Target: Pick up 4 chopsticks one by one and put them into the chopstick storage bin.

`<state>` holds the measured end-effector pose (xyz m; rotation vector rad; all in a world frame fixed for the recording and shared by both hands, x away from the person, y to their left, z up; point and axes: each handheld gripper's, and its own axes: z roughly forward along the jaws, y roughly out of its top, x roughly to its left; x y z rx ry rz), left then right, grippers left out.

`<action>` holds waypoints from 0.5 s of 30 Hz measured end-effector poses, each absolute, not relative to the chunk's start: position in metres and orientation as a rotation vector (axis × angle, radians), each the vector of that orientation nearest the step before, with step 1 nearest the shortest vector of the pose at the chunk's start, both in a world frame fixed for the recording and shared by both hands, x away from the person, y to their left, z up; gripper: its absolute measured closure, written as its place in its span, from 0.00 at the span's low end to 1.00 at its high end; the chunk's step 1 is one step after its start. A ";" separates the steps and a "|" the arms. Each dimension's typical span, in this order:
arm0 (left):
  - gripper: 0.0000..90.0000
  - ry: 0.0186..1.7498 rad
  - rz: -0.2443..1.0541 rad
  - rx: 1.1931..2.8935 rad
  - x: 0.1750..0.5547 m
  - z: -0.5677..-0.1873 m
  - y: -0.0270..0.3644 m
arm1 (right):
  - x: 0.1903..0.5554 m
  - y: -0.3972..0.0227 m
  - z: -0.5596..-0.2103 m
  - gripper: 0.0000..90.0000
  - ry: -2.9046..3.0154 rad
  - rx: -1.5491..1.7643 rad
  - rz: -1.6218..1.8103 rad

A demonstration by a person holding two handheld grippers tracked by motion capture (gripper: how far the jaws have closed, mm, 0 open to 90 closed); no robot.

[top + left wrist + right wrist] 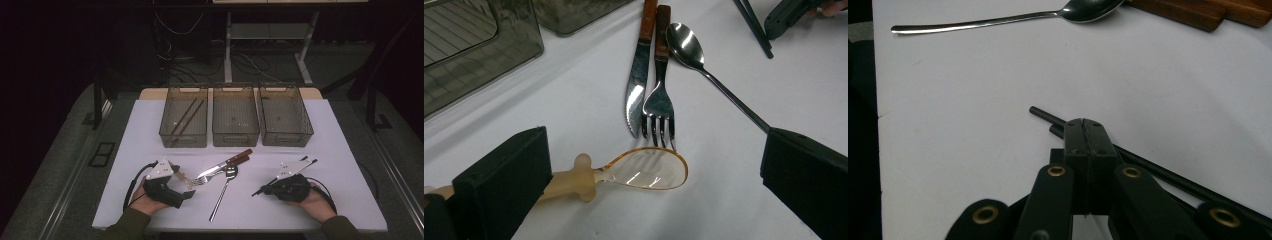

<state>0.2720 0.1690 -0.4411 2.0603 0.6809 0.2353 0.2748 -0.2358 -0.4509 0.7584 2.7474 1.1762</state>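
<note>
Lying mid-frame on the worktop (150, 125), knife (636, 85), fork (659, 102) and steel spoon (686, 42) crowd the amber spoon (644, 170), which sits between the released left fingers (504, 185); the right fingers (1090, 142) are clenched above black chopsticks (1045, 114).

front: three bins (235, 122) (a wall) | centre: cutlery (225, 167)

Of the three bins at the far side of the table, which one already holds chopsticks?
The left bin: a dark pair of chopsticks lies slanted inside it. The middle bin and right bin hold no chopsticks.
</note>
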 end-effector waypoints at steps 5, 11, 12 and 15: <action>0.00 0.680 0.236 2.061 0.272 -0.441 0.169 | 0.278 -0.231 -0.451 1.00 2.744 0.756 1.180; 0.00 0.680 0.237 2.058 0.272 -0.441 0.169 | 0.282 -0.228 -0.451 1.00 2.737 0.755 1.180; 0.00 0.679 0.237 2.059 0.272 -0.441 0.169 | 0.283 -0.227 -0.451 1.00 2.734 0.755 1.182; 0.00 0.679 0.237 2.058 0.272 -0.441 0.169 | 0.285 -0.226 -0.452 1.00 2.732 0.759 1.186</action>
